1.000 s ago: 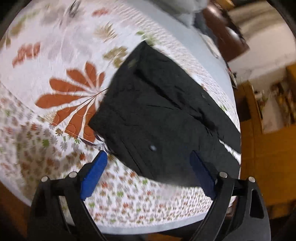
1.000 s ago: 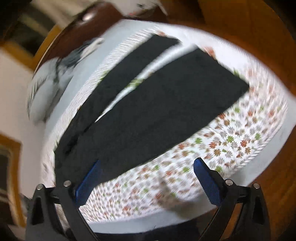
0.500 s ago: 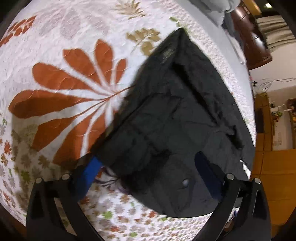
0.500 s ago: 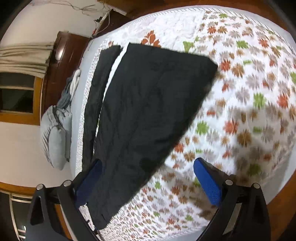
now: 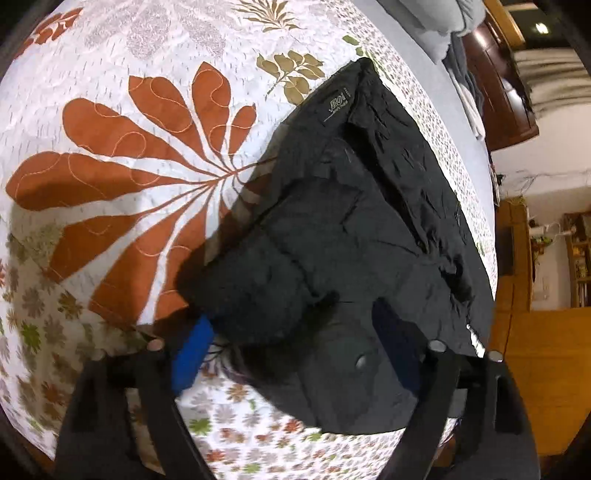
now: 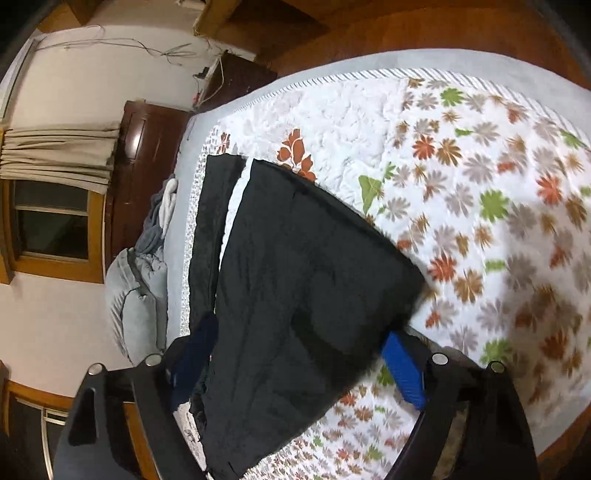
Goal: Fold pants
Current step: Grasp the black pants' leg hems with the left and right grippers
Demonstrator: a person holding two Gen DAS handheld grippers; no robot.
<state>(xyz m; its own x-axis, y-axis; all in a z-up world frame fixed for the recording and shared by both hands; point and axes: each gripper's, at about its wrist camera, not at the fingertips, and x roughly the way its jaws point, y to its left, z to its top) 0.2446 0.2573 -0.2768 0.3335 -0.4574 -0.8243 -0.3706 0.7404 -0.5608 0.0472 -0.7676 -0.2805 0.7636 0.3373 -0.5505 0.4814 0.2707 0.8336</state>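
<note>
Black pants [image 5: 351, 229] lie spread on a floral quilt. In the left wrist view I see the waistband end, with a button [image 5: 360, 360] and a printed label. My left gripper [image 5: 295, 354] is open, its blue pads on either side of the waistband corner, low over the cloth. In the right wrist view the two legs [image 6: 295, 280] run away from me, the near leg wide, the far leg narrow. My right gripper [image 6: 295, 365] is open and straddles the near leg's hem end.
The white quilt [image 5: 129, 147] with orange leaves covers a bed. Its edge lies just below both grippers. Grey bedding [image 6: 136, 291] is piled at the far side by a dark wooden headboard [image 6: 144, 158]. Wooden floor [image 6: 406, 29] surrounds the bed.
Both grippers have come down and closer to the pants. The left now straddles the waistband corner, the right the leg end. Both jaws stay open.
</note>
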